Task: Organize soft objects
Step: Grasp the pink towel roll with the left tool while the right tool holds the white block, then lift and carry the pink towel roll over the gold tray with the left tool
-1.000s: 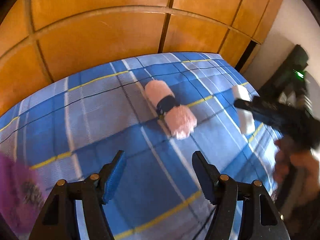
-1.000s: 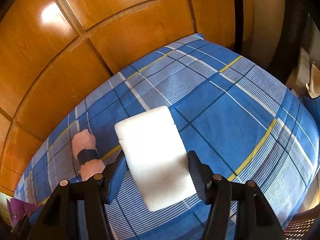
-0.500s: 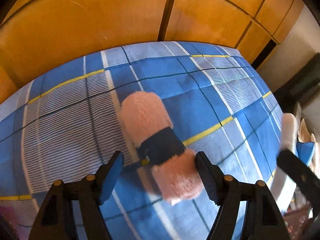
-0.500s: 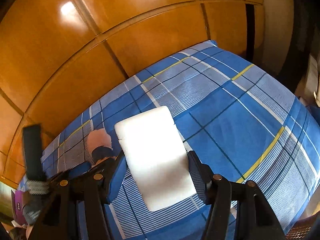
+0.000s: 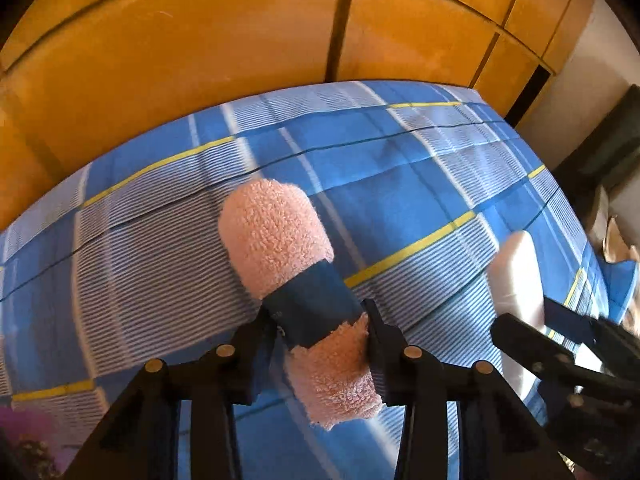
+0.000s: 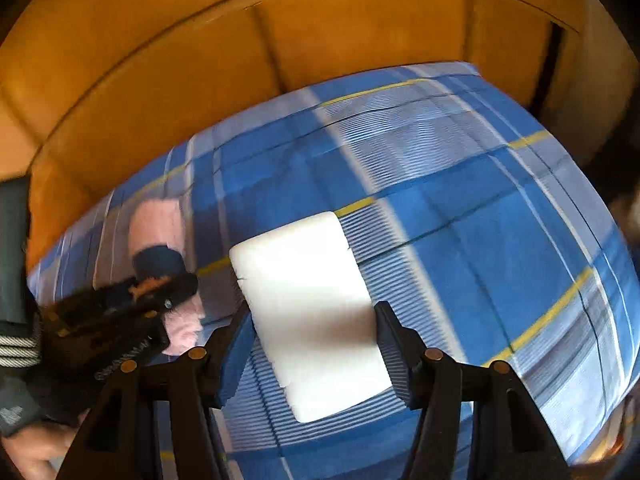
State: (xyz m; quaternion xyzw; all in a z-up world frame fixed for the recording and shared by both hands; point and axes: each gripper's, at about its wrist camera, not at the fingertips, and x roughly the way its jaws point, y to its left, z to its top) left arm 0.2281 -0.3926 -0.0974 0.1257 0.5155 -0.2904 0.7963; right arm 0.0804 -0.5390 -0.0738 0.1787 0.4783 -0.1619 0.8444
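Observation:
A rolled pink towel (image 5: 280, 240) with a dark blue band lies on the blue plaid bedcover (image 5: 400, 184). My left gripper (image 5: 320, 330) is shut on the towel at the band and near end. A white foam block (image 6: 308, 308) sits between the fingers of my right gripper (image 6: 312, 336), which is shut on it and holds it above the bed. The block also shows in the left wrist view (image 5: 518, 272), with the right gripper (image 5: 568, 340) beside it. The towel (image 6: 160, 224) and left gripper (image 6: 132, 300) show blurred in the right wrist view.
Orange wooden wardrobe panels (image 5: 240, 60) stand right behind the bed. A purple patterned object (image 5: 24, 436) lies at the lower left. The bed's right edge drops off toward dark furniture (image 5: 608, 140).
My left gripper moved forward over the pink towel and closed on it. My right gripper kept hold of the white block and swung slightly; the view blurred.

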